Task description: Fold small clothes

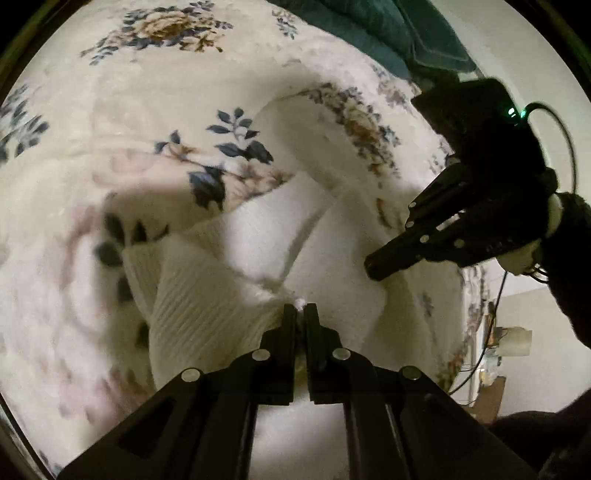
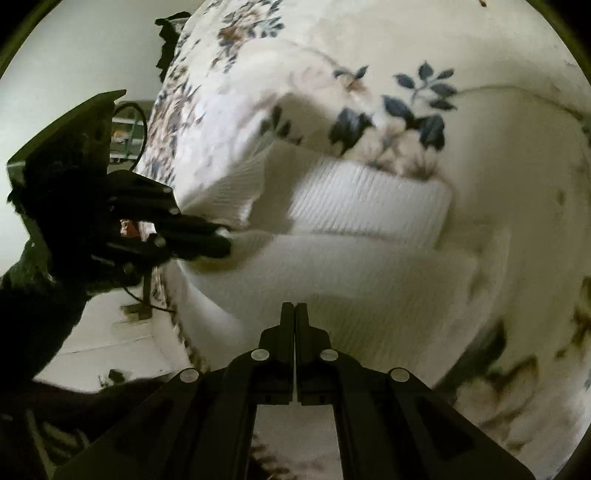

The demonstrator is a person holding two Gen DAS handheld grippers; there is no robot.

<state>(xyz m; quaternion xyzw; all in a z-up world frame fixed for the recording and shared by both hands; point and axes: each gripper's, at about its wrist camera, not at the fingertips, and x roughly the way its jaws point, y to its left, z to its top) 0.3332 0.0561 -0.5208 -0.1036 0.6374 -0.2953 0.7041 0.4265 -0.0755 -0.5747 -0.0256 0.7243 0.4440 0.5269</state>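
Lay part-folded on floral bedspread (image 1: 122, 96): white ribbed garment (image 1: 207, 295), soft, light, floppy; best pinched at edges. Left claw (image 1: 300, 306) clamped on its hem; right claw (image 2: 294, 306) closed, grip unclear

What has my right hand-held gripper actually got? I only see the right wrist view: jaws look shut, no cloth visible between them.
Observer: In the left wrist view the right hand-held gripper has its tip against a fold of the white ribbed garment. I can't tell whether any cloth is pinched.
Operator: And the left one, up close?
Observer: The left hand-held gripper is shut, with a small white tuft of the garment poking out between its tips.
Operator: Anything else nearby?
Observer: A teal fabric lies past the far edge of the floral cover.
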